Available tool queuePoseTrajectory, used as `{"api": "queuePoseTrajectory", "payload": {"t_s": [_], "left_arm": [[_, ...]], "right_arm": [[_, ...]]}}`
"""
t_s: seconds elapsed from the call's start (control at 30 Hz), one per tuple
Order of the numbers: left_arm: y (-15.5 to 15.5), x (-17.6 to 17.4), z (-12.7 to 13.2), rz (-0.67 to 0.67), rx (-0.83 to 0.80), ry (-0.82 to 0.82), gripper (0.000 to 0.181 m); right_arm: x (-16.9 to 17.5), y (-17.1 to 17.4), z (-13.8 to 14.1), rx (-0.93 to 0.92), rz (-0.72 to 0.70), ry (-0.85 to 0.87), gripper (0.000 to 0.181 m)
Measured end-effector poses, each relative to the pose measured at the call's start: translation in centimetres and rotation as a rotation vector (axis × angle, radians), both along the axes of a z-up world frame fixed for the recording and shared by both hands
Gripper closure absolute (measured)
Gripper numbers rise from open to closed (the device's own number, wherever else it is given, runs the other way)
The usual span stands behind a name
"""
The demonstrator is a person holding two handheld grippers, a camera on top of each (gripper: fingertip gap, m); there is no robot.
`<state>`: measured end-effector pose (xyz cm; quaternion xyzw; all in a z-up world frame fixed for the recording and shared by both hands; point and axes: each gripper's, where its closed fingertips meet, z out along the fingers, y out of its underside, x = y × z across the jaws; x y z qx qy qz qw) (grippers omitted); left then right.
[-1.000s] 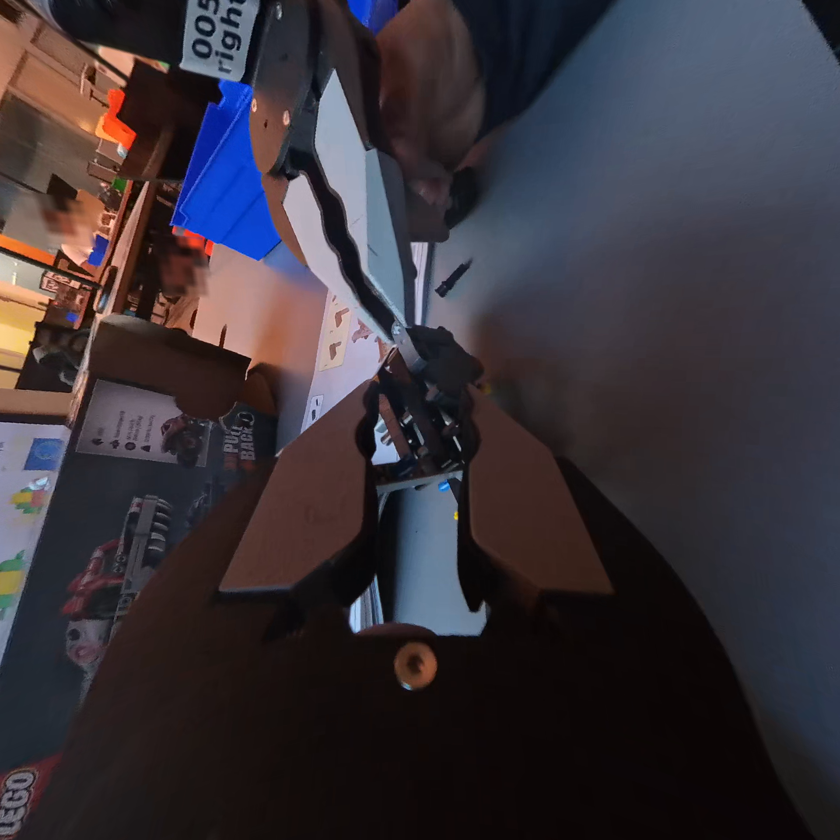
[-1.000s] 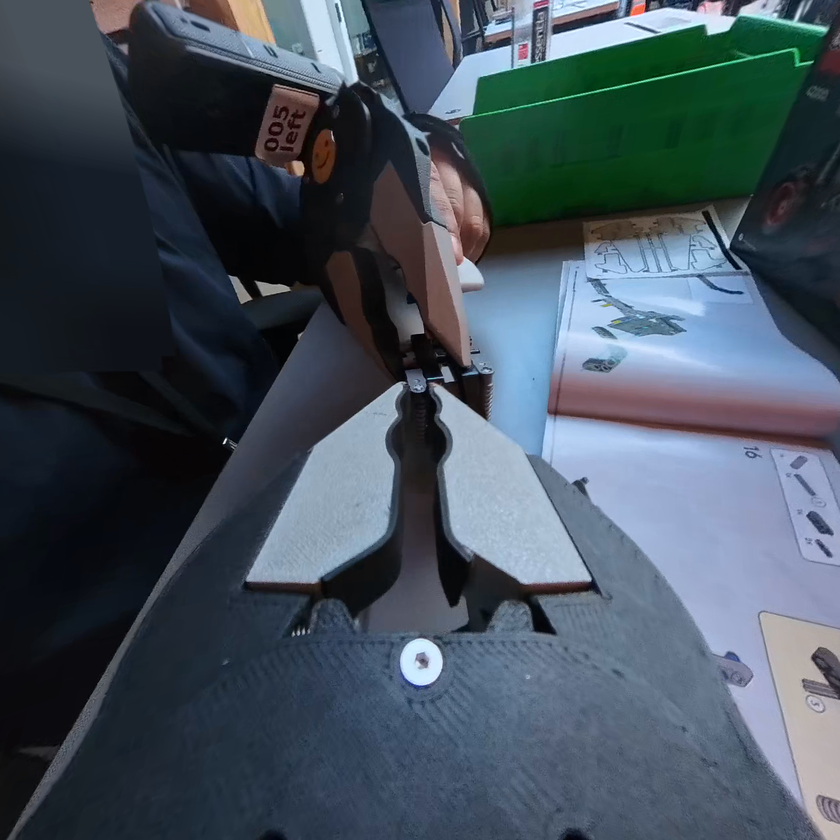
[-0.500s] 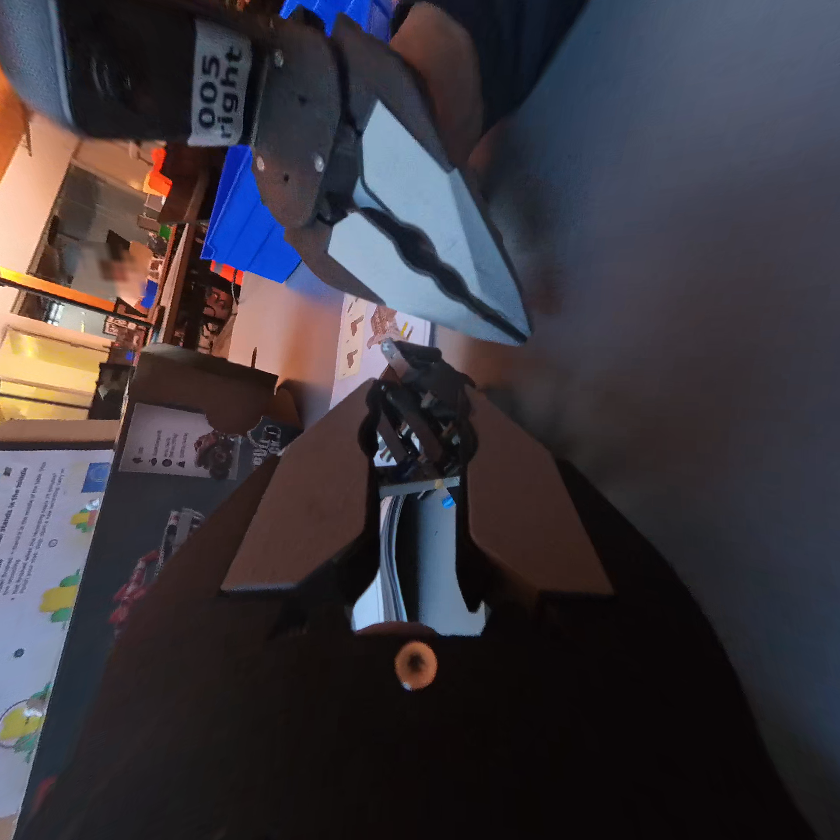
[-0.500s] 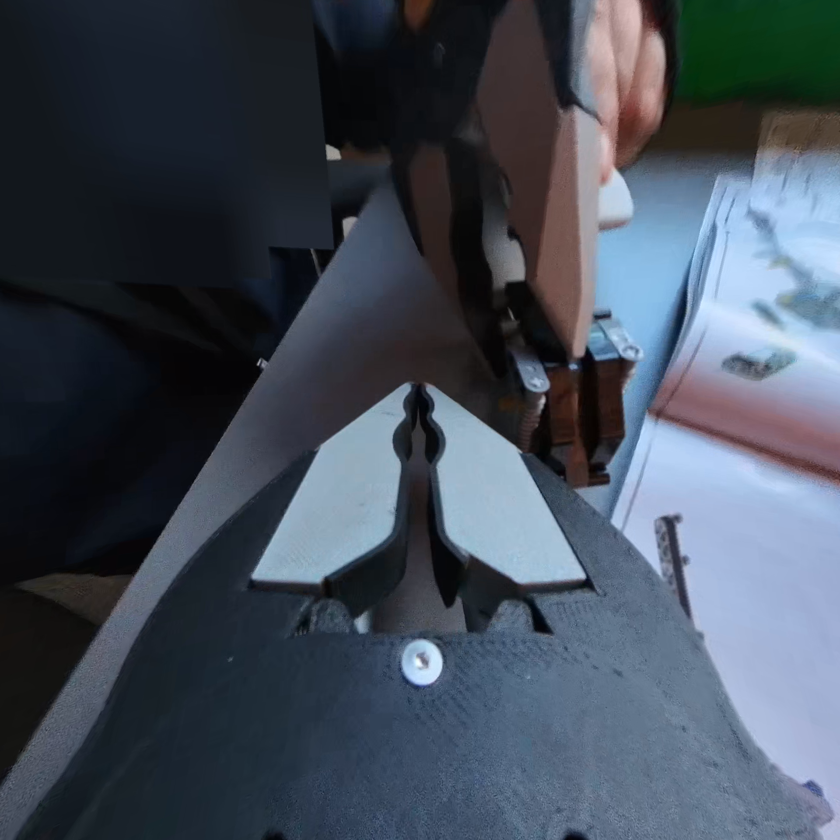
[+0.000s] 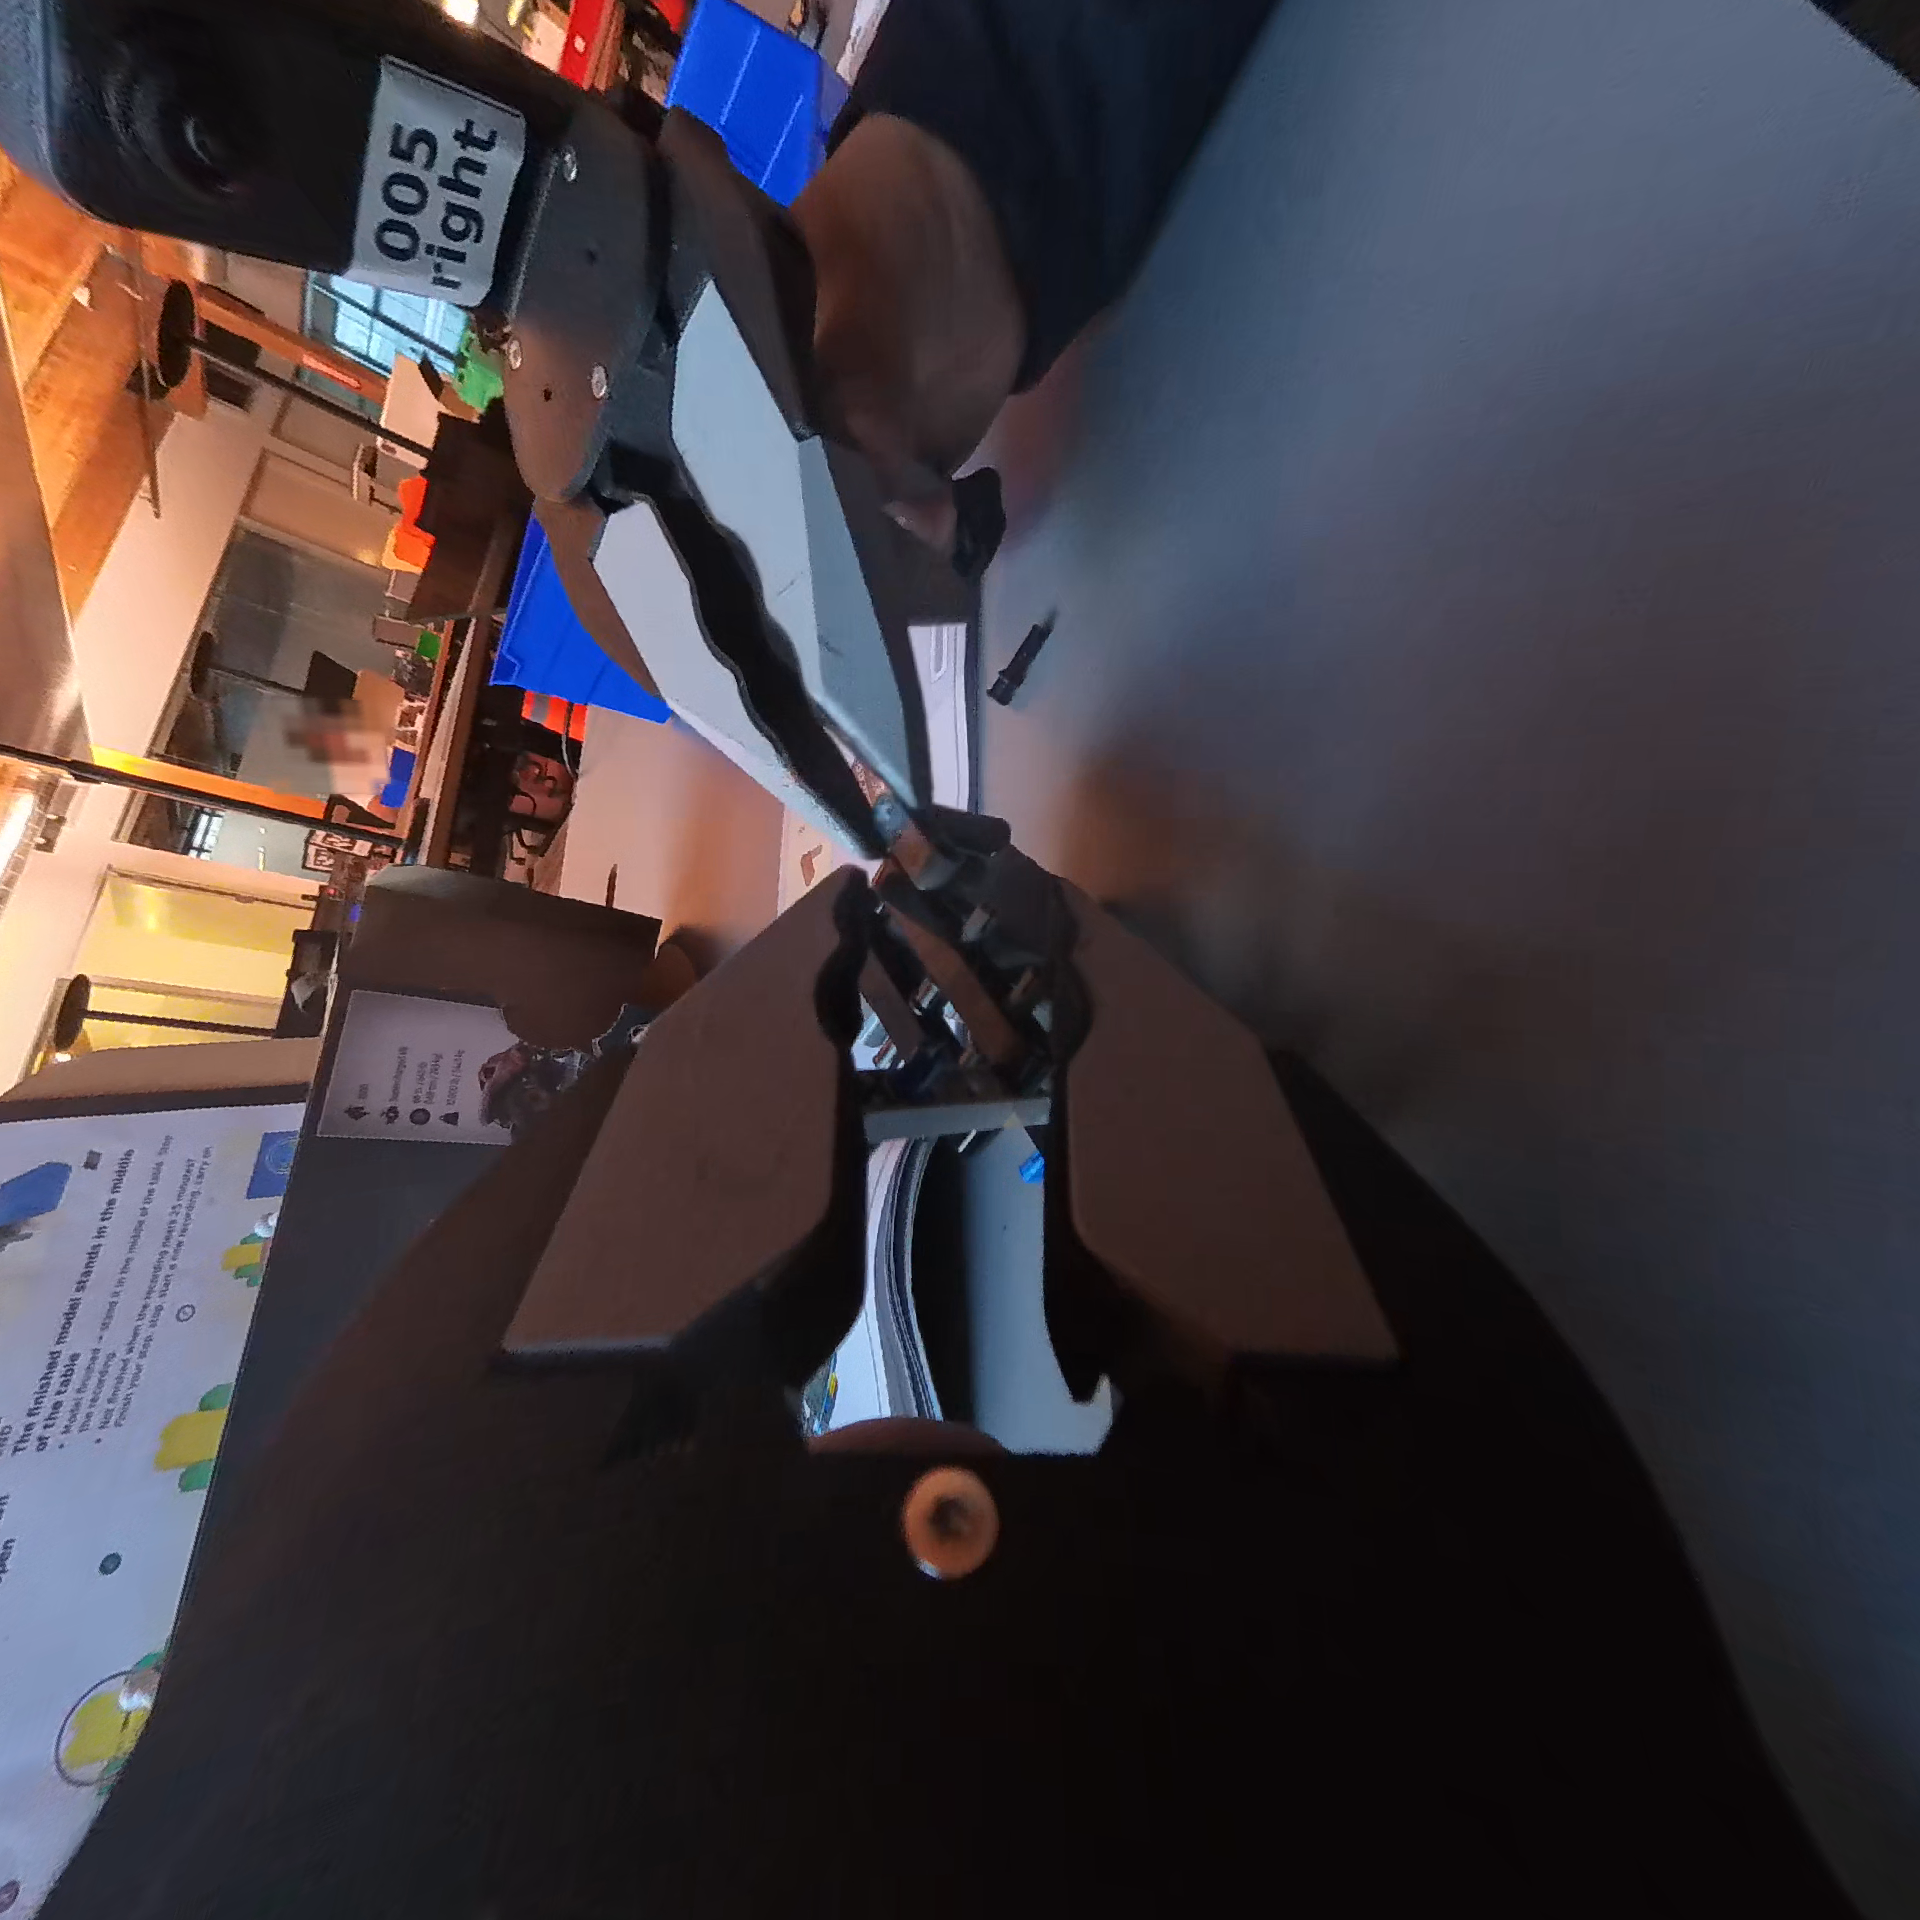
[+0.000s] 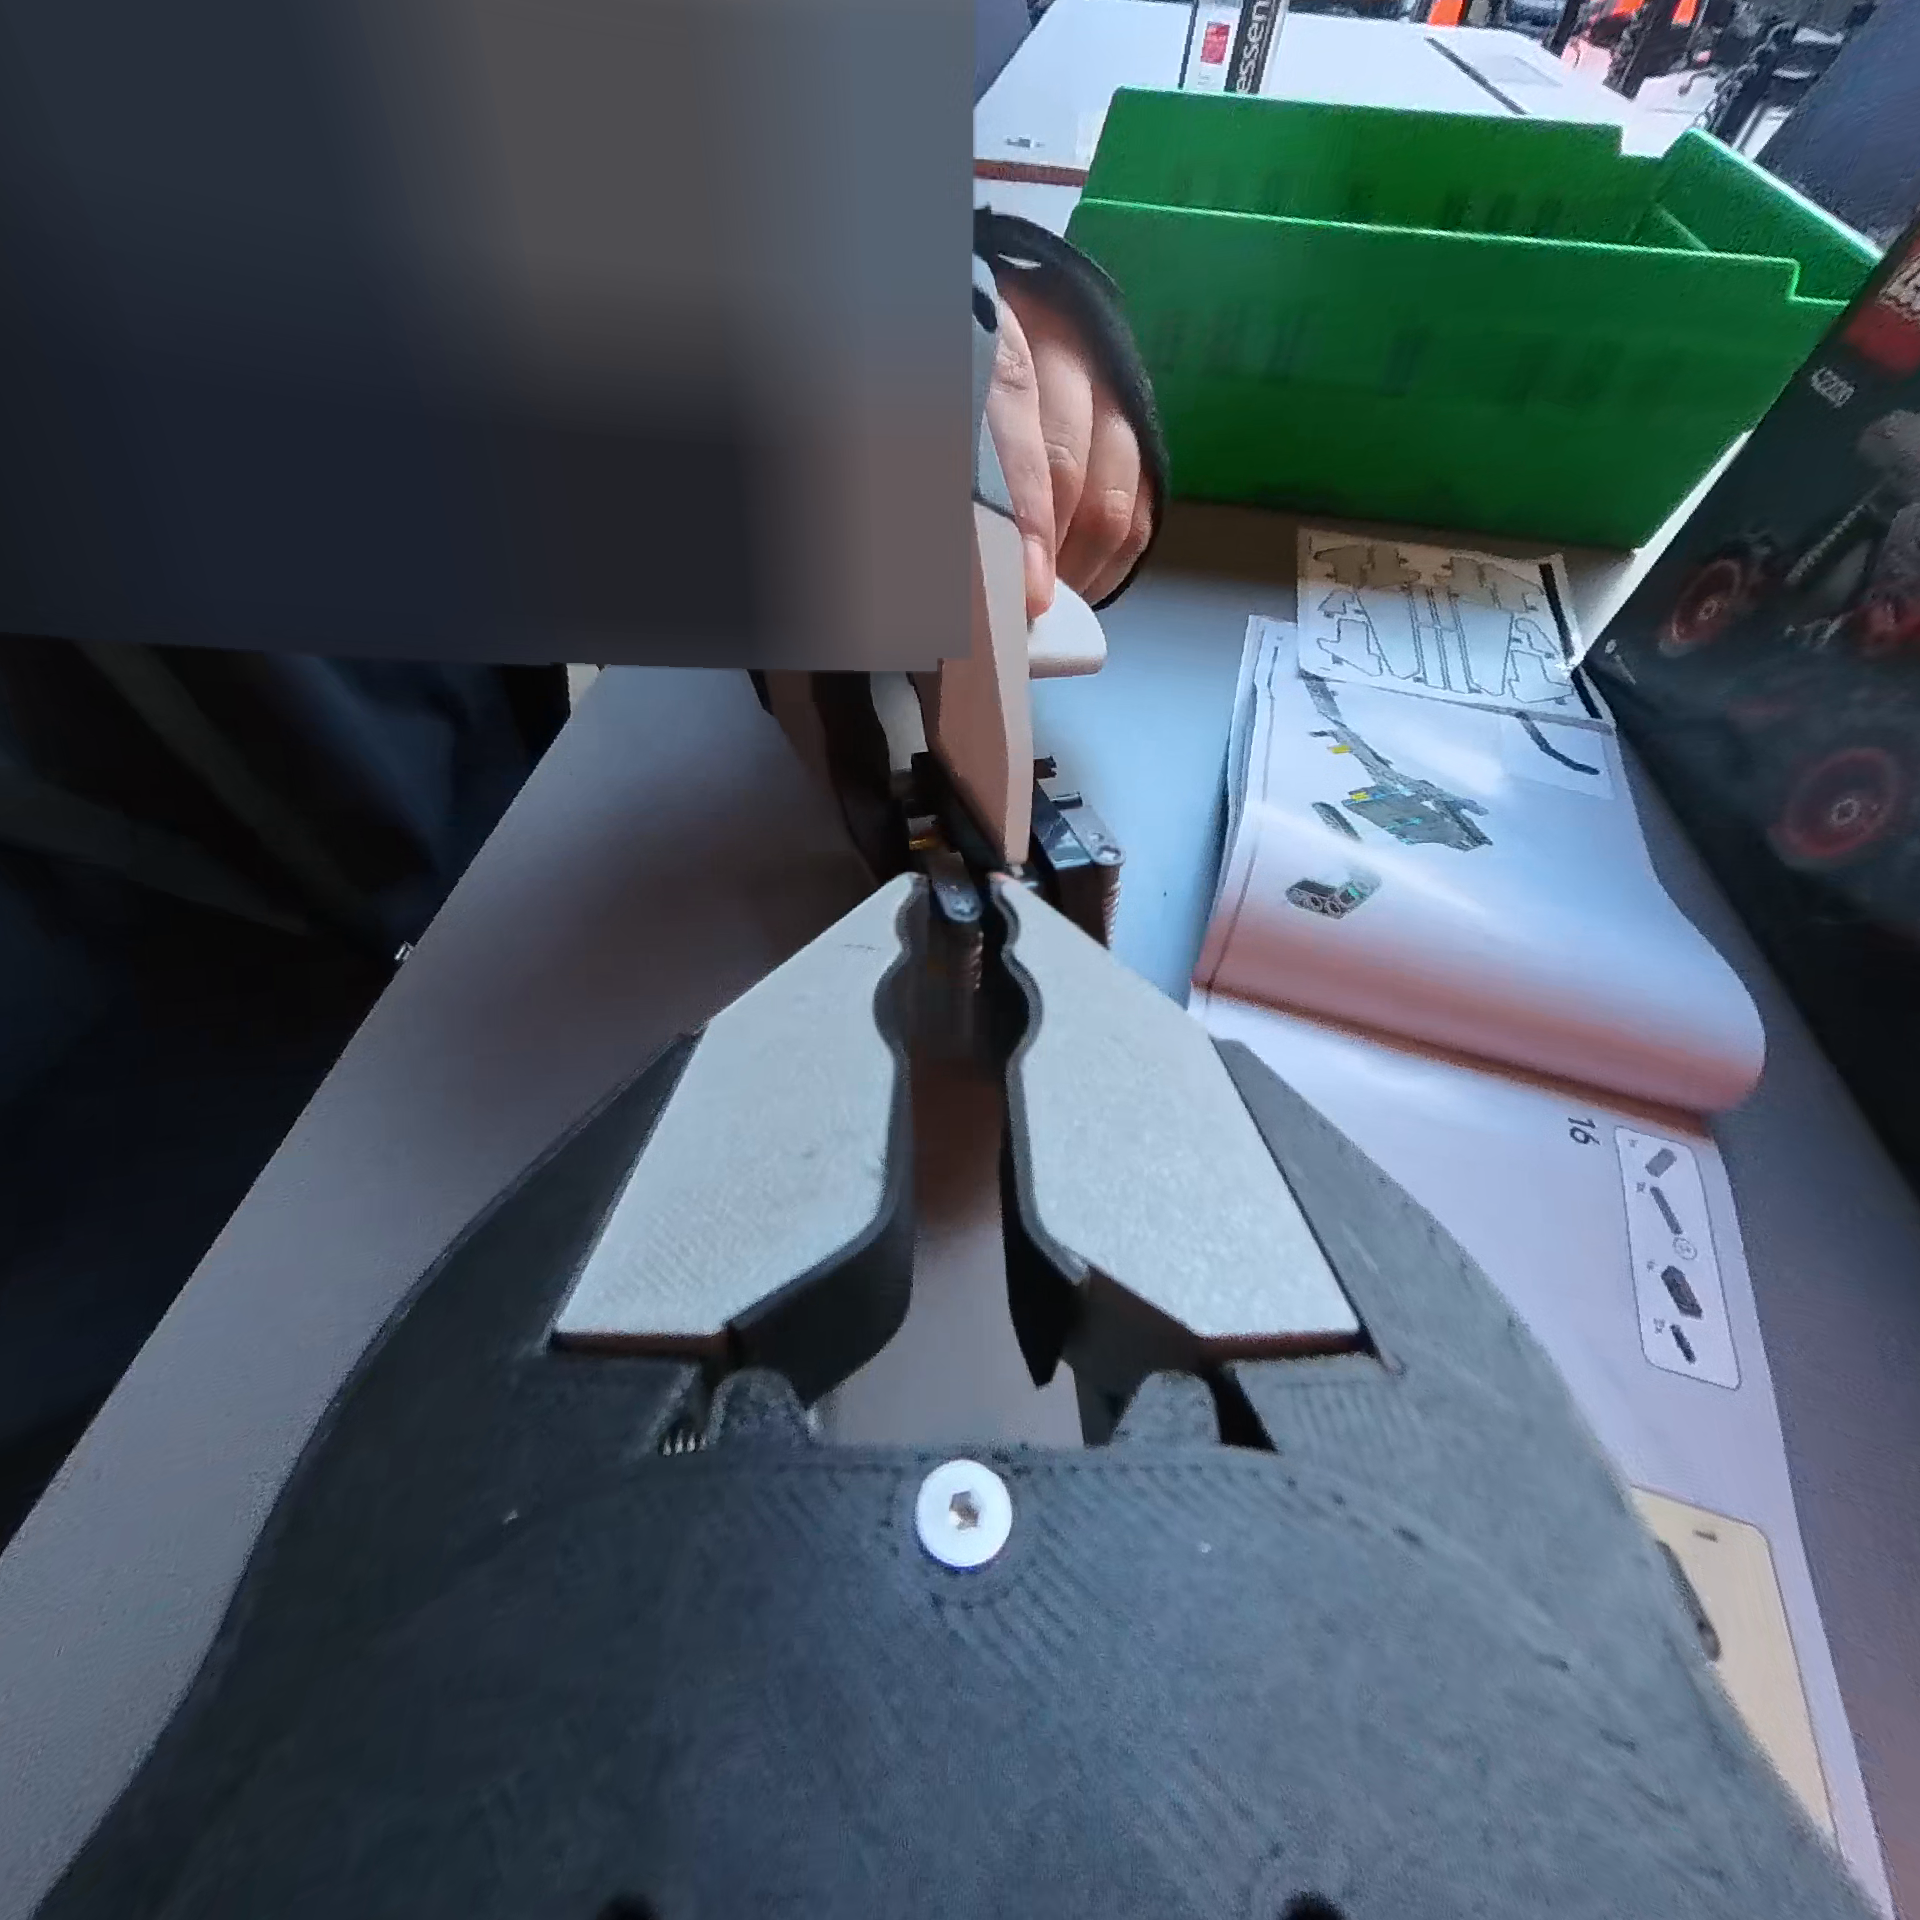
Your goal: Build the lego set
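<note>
My left gripper [image 5: 956, 935] is shut on a small black lego assembly [image 5: 971, 997] and holds it above the grey table [image 5: 1558, 520]. The assembly has grey and metal-coloured parts. My right gripper [image 6: 958, 894] has its tips closed on a small black piece [image 6: 956, 902] at the near end of that assembly [image 6: 1070, 842]. In the left wrist view the right gripper [image 5: 888, 821] comes in from the upper left and meets the assembly's far end. In the right wrist view the left gripper's brown fingers [image 6: 987, 727] hang down just behind my tips, and most of the assembly is hidden.
An open instruction booklet [image 6: 1455, 935] and a sticker sheet [image 6: 1434, 613] lie to the right. A green bin [image 6: 1455, 312] stands behind them, and the dark lego box [image 6: 1818, 675] is at the far right. A loose black pin [image 5: 1023, 655] lies on the table. Blue bins [image 5: 561, 634] stand farther off. My left and right fingertips are right by each other.
The right gripper held the assembly's end a second ago. It pulled clear of it half a second ago and is now back, pinching that end. The left gripper kept its hold.
</note>
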<state>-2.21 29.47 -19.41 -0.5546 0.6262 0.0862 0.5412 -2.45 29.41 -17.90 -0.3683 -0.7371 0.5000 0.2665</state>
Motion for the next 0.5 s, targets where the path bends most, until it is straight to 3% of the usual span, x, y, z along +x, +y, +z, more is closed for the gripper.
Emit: {"api": "queuePoseTrajectory", "payload": {"t_s": [0.23,0.3,0.5], "left_arm": [[-0.2,0.1,-0.14,-0.011,0.008,0.024,0.149],[-0.23,0.07,-0.15,-0.016,0.008,0.022,0.149],[-0.03,-0.1,-0.16,0.003,0.005,0.022,0.148]], "right_arm": [[0.53,-0.49,-0.1,-0.01,0.081,-0.001,0.168],[0.27,-0.24,-0.18,0.0,0.063,0.0,0.176],[0.28,-0.14,-0.2,0.0,0.06,-0.003,0.176]]}}
